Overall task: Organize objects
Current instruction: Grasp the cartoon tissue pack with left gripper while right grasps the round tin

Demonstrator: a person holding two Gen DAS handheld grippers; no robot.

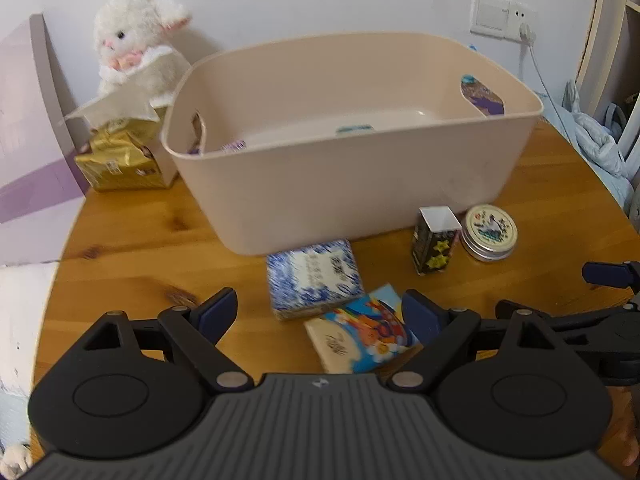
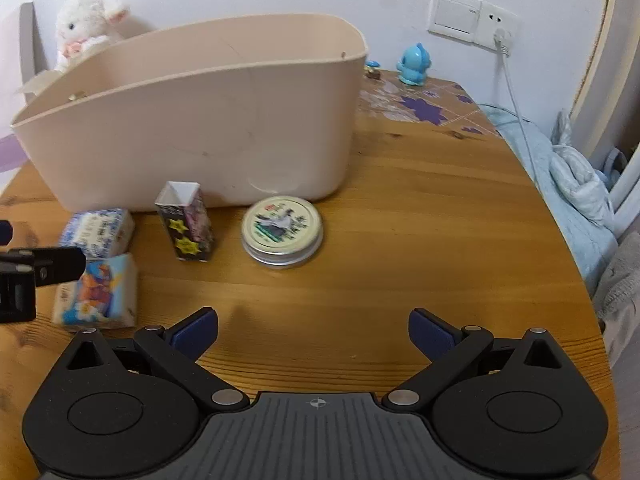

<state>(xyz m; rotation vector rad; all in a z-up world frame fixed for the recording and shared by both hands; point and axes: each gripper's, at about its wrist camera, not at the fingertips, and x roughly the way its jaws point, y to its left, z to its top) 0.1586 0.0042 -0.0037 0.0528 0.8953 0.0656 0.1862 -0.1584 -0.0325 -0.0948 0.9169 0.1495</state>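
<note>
A beige plastic bin (image 1: 360,184) (image 2: 192,136) stands on the round wooden table (image 2: 420,220). In front of it lie a blue-and-white tissue pack (image 1: 314,278) (image 2: 98,232), a colourful cartoon tissue pack (image 1: 360,336) (image 2: 100,292), a small dark box with yellow stars (image 1: 434,240) (image 2: 188,226) standing upright, and a round metal tin (image 1: 490,232) (image 2: 282,230). My left gripper (image 1: 324,314) is open, low over the cartoon pack. My right gripper (image 2: 314,334) is open over bare wood, short of the tin. Small items lie inside the bin, mostly hidden.
A white plush rabbit (image 1: 136,44) and a gold tissue pack (image 1: 120,156) sit left of the bin. A blue toy figure (image 2: 414,64) stands at the back right. A cable (image 2: 516,104) hangs from the wall socket. Blue bedding (image 2: 576,192) lies past the table's right edge.
</note>
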